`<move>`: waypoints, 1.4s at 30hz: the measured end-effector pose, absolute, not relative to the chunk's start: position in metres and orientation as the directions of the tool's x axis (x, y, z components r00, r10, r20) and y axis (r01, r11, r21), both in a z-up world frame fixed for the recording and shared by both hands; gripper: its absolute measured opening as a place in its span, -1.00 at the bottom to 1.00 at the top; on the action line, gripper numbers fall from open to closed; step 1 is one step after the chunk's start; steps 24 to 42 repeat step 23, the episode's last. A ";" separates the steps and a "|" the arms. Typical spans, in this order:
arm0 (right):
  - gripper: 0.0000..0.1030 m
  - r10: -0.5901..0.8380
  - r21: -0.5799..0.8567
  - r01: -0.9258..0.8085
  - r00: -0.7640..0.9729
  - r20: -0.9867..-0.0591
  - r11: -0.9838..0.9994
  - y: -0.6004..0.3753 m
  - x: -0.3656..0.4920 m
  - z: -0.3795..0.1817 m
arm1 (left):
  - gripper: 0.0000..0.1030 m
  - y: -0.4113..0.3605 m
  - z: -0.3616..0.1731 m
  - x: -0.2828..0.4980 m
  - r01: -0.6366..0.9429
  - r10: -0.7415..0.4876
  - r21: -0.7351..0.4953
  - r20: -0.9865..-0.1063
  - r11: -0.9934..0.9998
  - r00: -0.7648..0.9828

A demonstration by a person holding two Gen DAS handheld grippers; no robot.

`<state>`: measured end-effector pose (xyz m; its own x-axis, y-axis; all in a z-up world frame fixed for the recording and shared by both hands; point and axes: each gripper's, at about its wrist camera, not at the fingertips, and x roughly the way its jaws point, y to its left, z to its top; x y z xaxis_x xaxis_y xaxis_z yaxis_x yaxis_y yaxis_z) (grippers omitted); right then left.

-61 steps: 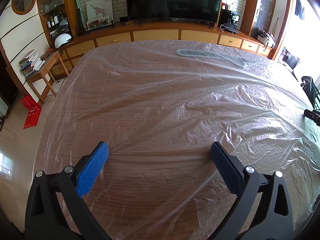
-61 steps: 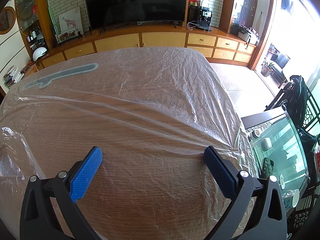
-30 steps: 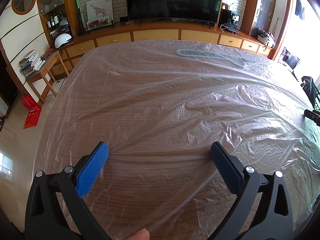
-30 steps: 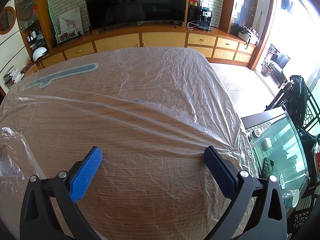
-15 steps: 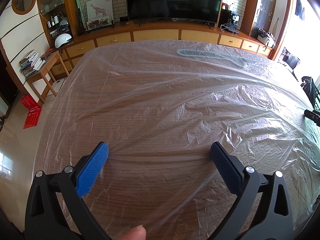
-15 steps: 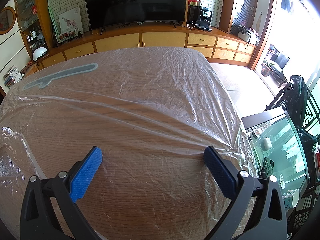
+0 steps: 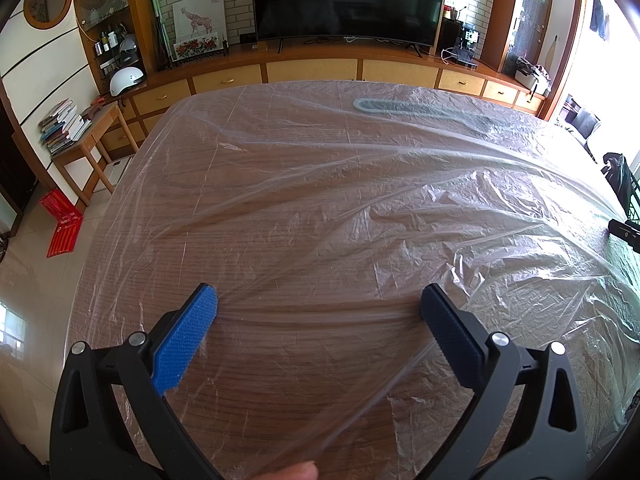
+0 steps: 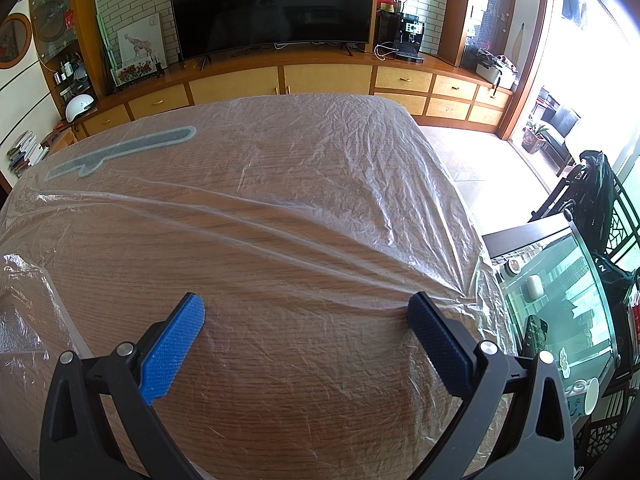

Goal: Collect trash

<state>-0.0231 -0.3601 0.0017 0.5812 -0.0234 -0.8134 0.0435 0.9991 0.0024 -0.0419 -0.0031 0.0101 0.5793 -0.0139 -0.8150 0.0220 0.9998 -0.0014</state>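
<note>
The left gripper [image 7: 318,306] is held spread, empty, above the crumpled plastic sheet [image 7: 500,216], whose bunched folds lie toward 2 o'clock. The right gripper [image 8: 306,314] is likewise spread, with the bunching at 9 o'clock, farther off.

Spread hand-held gripper [image 7: 318,306] over plastic-covered table [image 7: 304,216]

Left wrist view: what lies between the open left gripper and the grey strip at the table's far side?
Only wrinkled clear plastic sheet over wood, from left gripper to grey strip.
</note>
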 end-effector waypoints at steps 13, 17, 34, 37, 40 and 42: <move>0.93 -0.023 0.002 0.043 0.581 -0.813 0.999 -0.361 -0.023 0.002 | 0.97 -0.003 0.010 -0.042 0.022 -0.013 0.000 -0.815 1.000 0.579; 0.93 -0.023 0.002 0.043 0.581 -0.813 0.999 -0.361 -0.022 0.002 | 0.97 -0.003 0.010 -0.042 0.022 -0.016 -0.004 -0.815 1.000 0.579; 0.93 -0.023 0.002 0.043 0.581 -0.813 0.999 -0.361 -0.023 0.002 | 0.97 -0.003 0.010 -0.041 0.022 -0.015 -0.003 -0.815 1.000 0.579; 0.93 -0.023 0.002 0.043 0.581 -0.813 0.999 -0.361 -0.023 0.002 | 0.97 -0.003 0.010 -0.041 0.022 -0.015 -0.003 -0.815 1.000 0.579; 0.93 -0.023 0.002 0.043 0.581 -0.813 0.999 -0.361 -0.023 0.002 | 0.97 -0.003 0.010 -0.041 0.022 -0.015 -0.003 -0.815 1.000 0.579; 0.93 -0.023 0.002 0.043 0.581 -0.813 0.999 -0.361 -0.023 0.002 | 0.97 -0.003 0.010 -0.041 0.022 -0.015 -0.003 -0.815 1.000 0.579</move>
